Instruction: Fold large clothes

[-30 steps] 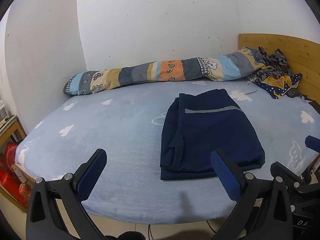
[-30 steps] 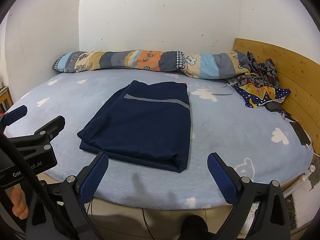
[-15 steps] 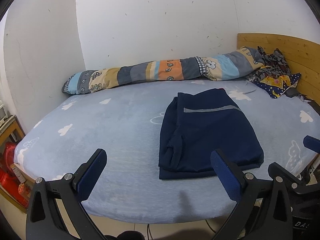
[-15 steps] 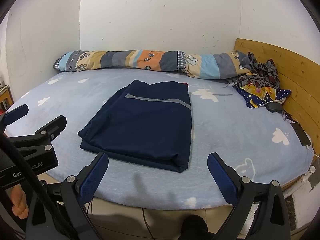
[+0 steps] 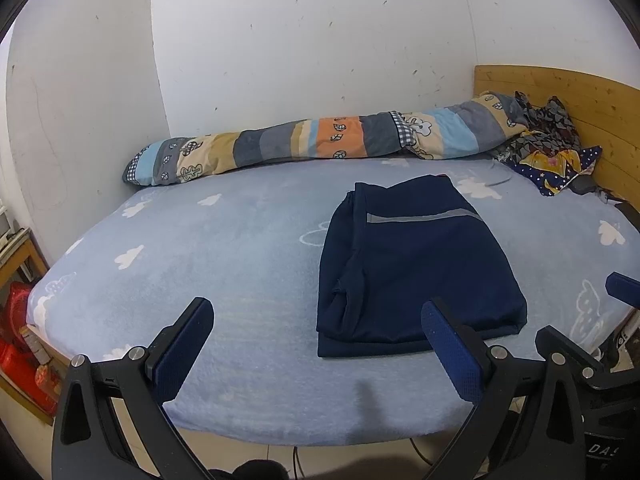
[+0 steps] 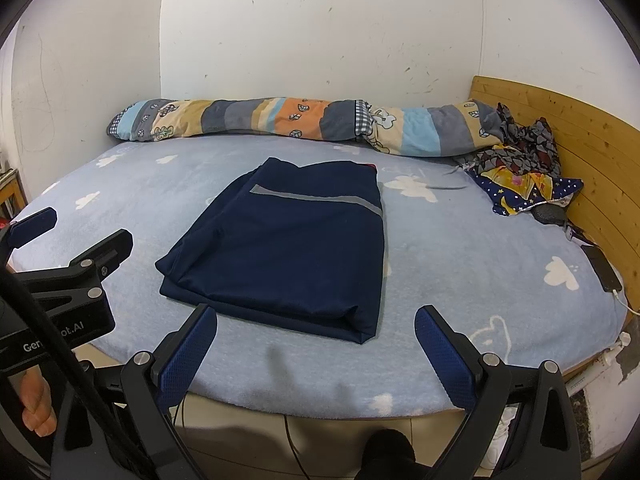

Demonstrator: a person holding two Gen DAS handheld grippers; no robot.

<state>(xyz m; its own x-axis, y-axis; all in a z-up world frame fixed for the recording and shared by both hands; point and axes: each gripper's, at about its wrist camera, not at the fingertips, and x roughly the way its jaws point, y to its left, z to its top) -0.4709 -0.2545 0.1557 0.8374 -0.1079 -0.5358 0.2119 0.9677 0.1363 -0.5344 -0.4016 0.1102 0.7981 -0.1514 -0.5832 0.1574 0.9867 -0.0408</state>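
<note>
The navy garment lies folded flat on the cloud-print bedsheet, in front of the striped rolled quilt. It looks soft, light and limp; I judge its near doubled corners the best hold. Both the left gripper and right gripper hang released, jaws wide, empty. Partial lettering "Ge… ot.AI" shows on the left gripper's body.

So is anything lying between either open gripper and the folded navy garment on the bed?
Nothing visible. Only bare blue sheet separates the right gripper and the left gripper from the navy garment. The rolled quilt and patterned clothes lie beyond it.
</note>
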